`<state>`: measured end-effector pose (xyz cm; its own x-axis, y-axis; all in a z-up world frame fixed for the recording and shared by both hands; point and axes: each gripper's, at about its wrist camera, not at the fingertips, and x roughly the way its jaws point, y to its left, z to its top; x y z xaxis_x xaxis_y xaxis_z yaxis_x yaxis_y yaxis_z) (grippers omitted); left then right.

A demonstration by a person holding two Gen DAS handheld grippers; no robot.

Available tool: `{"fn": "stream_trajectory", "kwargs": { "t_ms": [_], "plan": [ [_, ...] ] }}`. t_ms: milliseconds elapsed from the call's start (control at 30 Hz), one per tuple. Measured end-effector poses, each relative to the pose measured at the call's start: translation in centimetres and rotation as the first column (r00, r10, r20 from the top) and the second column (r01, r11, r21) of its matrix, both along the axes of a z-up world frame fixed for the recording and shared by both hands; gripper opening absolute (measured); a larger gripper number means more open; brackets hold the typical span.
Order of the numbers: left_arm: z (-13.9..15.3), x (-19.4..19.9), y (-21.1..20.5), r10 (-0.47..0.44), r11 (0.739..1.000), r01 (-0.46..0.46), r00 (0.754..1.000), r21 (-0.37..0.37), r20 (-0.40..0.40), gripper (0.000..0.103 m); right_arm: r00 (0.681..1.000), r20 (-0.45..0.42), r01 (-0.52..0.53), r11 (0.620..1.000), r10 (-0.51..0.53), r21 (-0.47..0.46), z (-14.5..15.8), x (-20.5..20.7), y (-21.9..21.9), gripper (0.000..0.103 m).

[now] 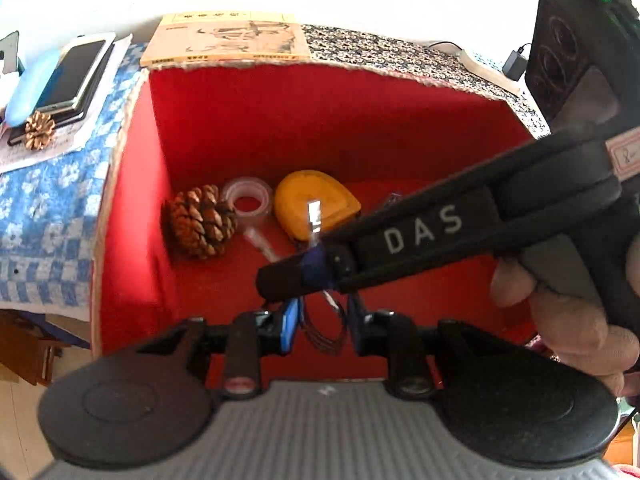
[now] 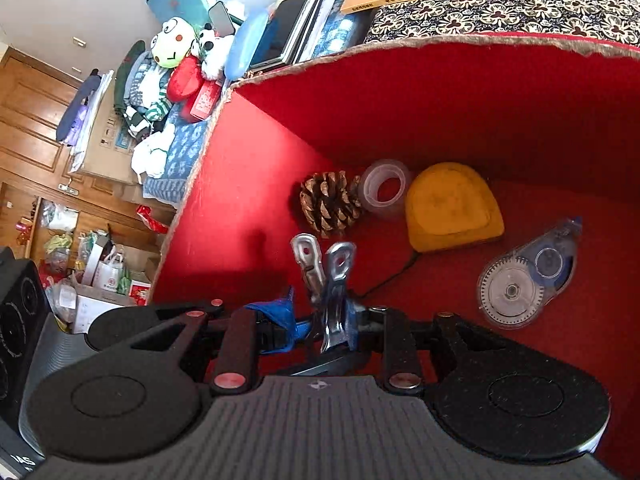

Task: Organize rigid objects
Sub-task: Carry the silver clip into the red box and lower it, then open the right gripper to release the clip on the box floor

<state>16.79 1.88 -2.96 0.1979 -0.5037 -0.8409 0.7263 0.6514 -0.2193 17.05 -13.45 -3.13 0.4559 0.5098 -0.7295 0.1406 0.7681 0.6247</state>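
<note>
Right tool (image 2: pixel 326 320) clenched on metal clip (image 2: pixel 334 284) over red box (image 2: pixel 248 208); careless release might knock pinecone (image 2: pixel 330 202), left tool's state unclear.

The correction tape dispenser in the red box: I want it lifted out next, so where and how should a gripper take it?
The correction tape dispenser lies flat on the floor of the red box, apart from the yellow case. Probably come from above and pinch across its narrower blue half, since the flat faces offer no edge.
</note>
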Motion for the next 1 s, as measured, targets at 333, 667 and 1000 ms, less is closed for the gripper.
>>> {"fn": "stream_trajectory", "kwargs": {
  "t_ms": [333,667,1000],
  "plan": [
    [0.4,-0.4,-0.3,0.018,1.0,-0.019,0.999,0.022,0.039,0.047,0.994,-0.007,0.11,0.988,-0.11,0.108,-0.6,-1.1,-1.9,0.011],
    [0.4,-0.2,-1.2,0.042,0.995,-0.05,0.996,0.09,0.08,0.048,0.979,0.017,0.2,0.974,-0.203,0.107,-0.5,-1.9,-2.7,0.011],
    [0.9,0.6,-2.1,0.073,0.989,-0.087,0.99,0.118,0.12,0.049,0.962,0.02,0.27,0.958,-0.274,0.096,-0.5,-2.3,-3.2,0.012]
  ]
}}
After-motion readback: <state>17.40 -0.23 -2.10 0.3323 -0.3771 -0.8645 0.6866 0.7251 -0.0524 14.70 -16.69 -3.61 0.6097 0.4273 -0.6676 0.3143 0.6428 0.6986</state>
